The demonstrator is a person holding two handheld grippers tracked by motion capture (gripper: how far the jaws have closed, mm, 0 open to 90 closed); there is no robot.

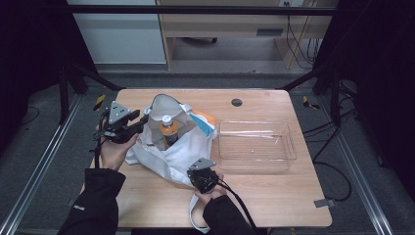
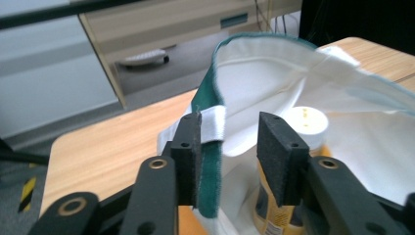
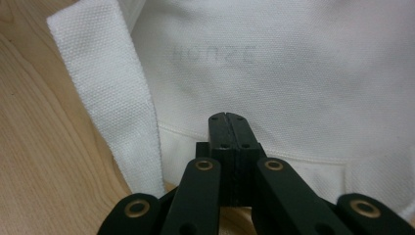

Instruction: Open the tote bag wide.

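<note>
— So where's the bag?
— Middle of the tabletop, mouth open, a bottle standing inside; clear tray to its right.
— And the left gripper?
— Left of centre, fingers apart around the bag's green-edged rim, one touching it.
— The right gripper?
— Lower centre, fingers shut at the bag's seam; whether they pinch cloth, I can't tell.

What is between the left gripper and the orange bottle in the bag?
The white bag's green-edged rim stands between the left gripper and the bottle. It lies against one pad, jaws open around it. The bottle stands upright just behind, inside the bag. The right gripper rests shut at the bag's lower edge.
</note>
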